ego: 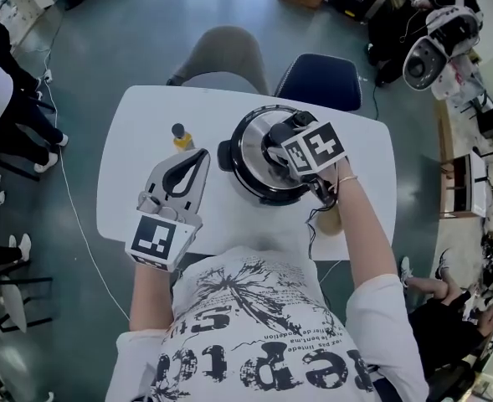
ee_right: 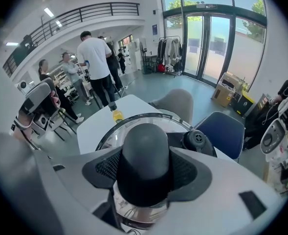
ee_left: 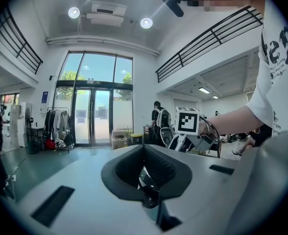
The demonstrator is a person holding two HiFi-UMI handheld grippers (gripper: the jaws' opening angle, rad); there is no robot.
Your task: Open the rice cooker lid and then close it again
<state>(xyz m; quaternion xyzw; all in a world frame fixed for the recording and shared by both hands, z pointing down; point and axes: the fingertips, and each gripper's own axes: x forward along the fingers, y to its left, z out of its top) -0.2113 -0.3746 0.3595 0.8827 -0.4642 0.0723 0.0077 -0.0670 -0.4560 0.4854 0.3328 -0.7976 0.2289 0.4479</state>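
Observation:
A black rice cooker (ego: 244, 178) stands in the middle of the white table (ego: 146, 132). Its glass lid (ego: 254, 139) has a metal rim (ee_right: 134, 119) and lies level over the pot; whether it is fully seated I cannot tell. My right gripper (ego: 285, 141) points steeply down from above, and its jaws are shut on the lid's black domed knob (ee_right: 146, 155). My left gripper (ego: 201, 154) hovers over the table just left of the cooker. It points nearly level, and its jaws (ee_left: 151, 192) are shut with nothing between them.
A small yellow bottle (ego: 182, 136) with a dark cap stands on the table left of the cooker. A grey chair (ego: 225, 57) and a blue chair (ego: 326, 78) stand at the far edge. The cooker's cable (ego: 313, 224) runs toward me. People stand at the left.

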